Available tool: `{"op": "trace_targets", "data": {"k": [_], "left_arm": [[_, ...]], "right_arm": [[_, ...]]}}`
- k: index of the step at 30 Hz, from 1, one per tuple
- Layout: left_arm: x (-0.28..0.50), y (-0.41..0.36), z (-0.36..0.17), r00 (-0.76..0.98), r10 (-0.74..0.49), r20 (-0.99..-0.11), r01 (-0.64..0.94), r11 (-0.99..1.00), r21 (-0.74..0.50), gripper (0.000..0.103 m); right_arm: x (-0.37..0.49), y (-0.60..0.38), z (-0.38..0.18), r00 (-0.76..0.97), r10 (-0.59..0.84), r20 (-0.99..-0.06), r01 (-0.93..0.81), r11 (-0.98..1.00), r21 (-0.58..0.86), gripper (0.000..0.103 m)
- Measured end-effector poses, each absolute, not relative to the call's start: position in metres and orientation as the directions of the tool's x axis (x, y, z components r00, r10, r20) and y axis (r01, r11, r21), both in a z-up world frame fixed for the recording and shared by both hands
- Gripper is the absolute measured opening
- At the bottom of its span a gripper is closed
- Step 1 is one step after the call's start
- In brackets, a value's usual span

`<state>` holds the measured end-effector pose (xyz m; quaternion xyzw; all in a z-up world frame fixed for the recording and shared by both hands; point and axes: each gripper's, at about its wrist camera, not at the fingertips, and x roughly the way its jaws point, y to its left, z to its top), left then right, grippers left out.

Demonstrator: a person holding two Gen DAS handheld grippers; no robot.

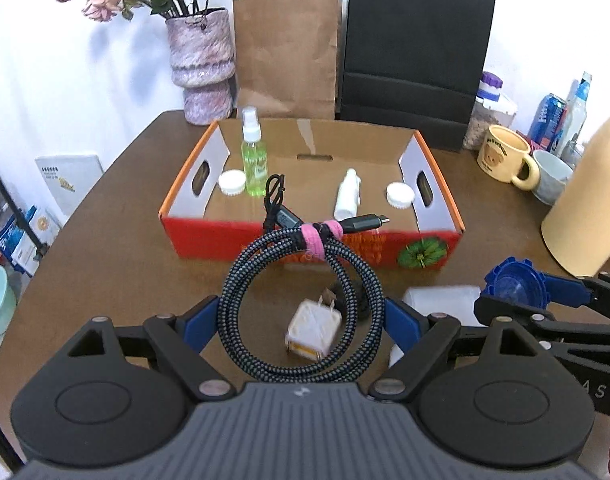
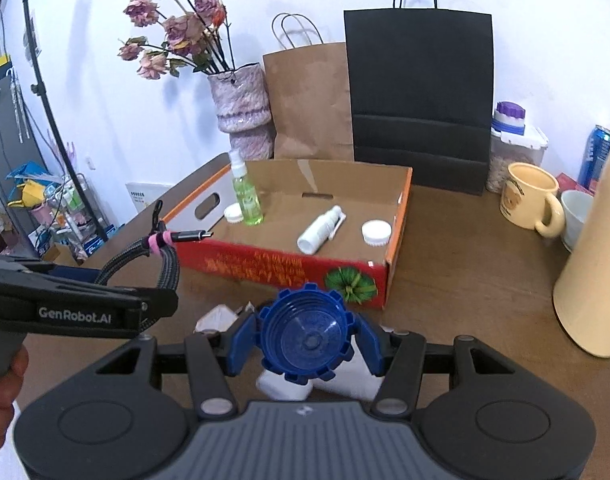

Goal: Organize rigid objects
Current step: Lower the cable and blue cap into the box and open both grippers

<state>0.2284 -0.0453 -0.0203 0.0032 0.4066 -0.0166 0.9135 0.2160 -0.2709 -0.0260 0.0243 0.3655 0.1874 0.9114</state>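
Caps (image 2: pixel 376 233) in box (image 2: pixel 397 216) (two white)

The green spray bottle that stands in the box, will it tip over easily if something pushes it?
Probably yes. The green spray bottle is tall and narrow and stands upright on a small base, so a push near its cap would likely topple it. It looks like light plastic, only partly filled, so it may slide on the cardboard box floor. The white jar close beside it might stop a fall that way.
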Motion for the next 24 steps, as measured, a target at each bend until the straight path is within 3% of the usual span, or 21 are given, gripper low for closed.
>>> {"op": "trace_targets", "data": {"k": [24], "left_arm": [[0.377, -0.03, -0.032, 0.661, -0.095, -0.745, 0.144, 0.99, 0.001, 0.087]], "right_arm": [[0.348, -0.234, -0.051, 0.664, 0.306, -0.682, -0.241, 0.951, 0.192, 0.054]]}}
